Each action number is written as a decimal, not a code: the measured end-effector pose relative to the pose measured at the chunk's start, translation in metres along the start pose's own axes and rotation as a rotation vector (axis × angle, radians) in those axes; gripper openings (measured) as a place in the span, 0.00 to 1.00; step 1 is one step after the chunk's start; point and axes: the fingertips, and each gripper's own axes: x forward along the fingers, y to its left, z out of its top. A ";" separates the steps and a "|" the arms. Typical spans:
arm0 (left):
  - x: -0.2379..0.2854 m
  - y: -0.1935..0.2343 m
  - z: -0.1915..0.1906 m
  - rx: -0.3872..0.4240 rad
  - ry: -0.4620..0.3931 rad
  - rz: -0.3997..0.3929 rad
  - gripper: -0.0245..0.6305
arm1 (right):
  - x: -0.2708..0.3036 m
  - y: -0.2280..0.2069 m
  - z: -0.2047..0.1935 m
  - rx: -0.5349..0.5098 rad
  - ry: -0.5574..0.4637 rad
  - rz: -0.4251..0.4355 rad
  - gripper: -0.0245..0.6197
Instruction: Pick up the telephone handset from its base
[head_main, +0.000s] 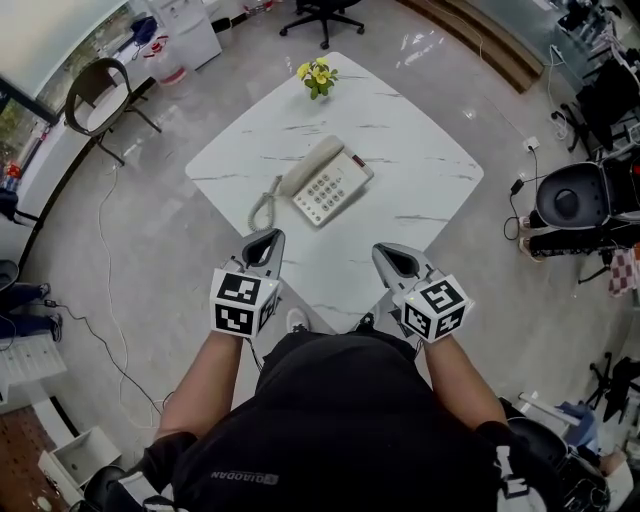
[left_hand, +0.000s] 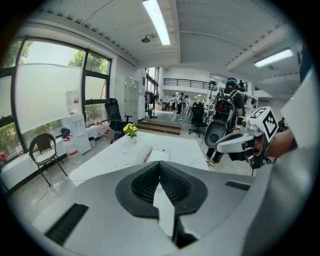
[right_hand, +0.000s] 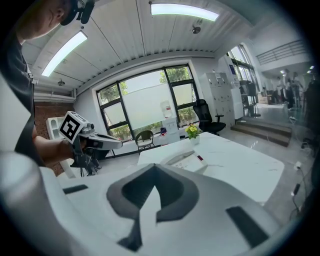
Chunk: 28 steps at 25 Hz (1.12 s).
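On the worktop (head_main: 420, 150), the handset (head_main: 312, 163) sits cradled. Left tool (head_main: 263, 243) and right tool (head_main: 393, 260) are pressed together, empty; spread one before reaching it.

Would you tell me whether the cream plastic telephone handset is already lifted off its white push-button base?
No, the cream plastic telephone handset lies in its cradle along the white push-button base in the head view.

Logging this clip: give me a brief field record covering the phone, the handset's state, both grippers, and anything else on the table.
table: white, marbled
telephone: cream, near the table's middle
handset: lying on the base, not yet picked up
left gripper: shut, empty, over the near table edge
right gripper: shut, empty, over the near edge
yellow flowers: far corner
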 end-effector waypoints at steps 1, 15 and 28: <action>0.000 -0.001 0.000 -0.001 -0.001 0.003 0.04 | 0.000 0.000 0.000 0.000 -0.001 0.003 0.04; -0.003 -0.005 0.001 0.027 -0.001 0.012 0.09 | -0.005 0.003 -0.005 0.014 -0.012 -0.001 0.04; 0.000 -0.005 0.006 0.058 -0.010 -0.011 0.22 | -0.014 0.005 -0.010 0.024 -0.018 -0.027 0.04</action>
